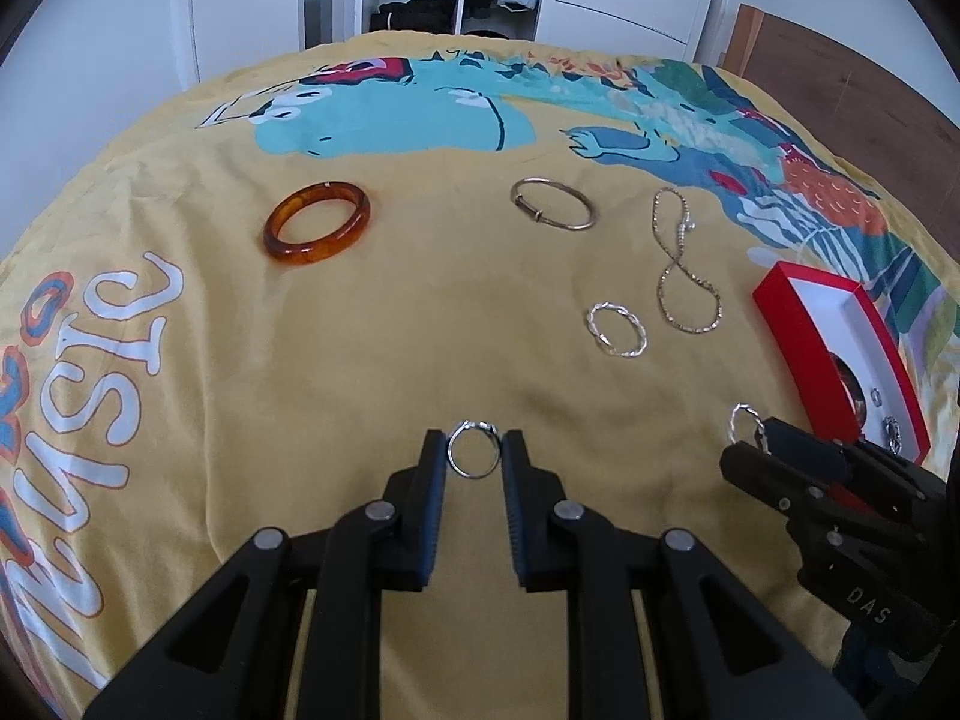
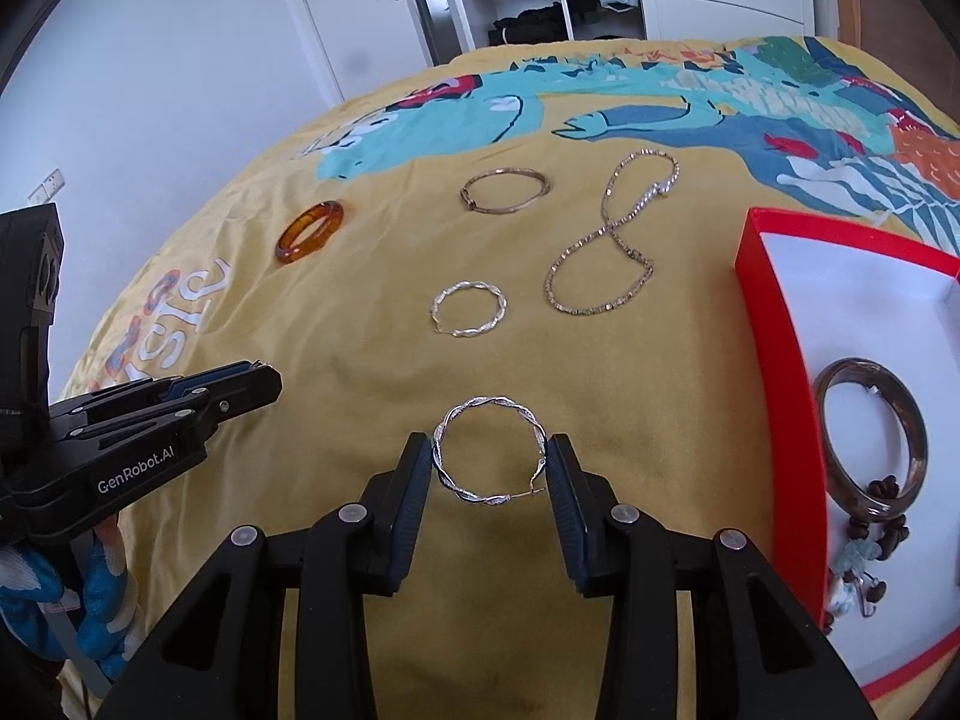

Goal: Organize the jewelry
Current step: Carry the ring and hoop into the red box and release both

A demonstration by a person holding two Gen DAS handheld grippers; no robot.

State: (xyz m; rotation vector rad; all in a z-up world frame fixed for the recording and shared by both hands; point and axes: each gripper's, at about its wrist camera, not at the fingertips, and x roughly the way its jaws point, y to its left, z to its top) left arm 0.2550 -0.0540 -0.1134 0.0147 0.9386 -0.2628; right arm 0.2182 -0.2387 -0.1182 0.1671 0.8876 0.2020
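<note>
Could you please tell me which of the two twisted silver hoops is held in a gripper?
The nearer twisted hoop, clamped between the right gripper's fingers. The other hoop lies free on the yellow bedspread, left of the chain.

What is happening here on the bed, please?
A person is sorting jewelry with two handheld tongs. The left tongs grip a small silver ring, and the right tongs grip a twisted silver hoop. An amber bangle, a thin bangle, a chain and a second hoop lie on the yellow cover. The red box already holds a dark bangle.
</note>
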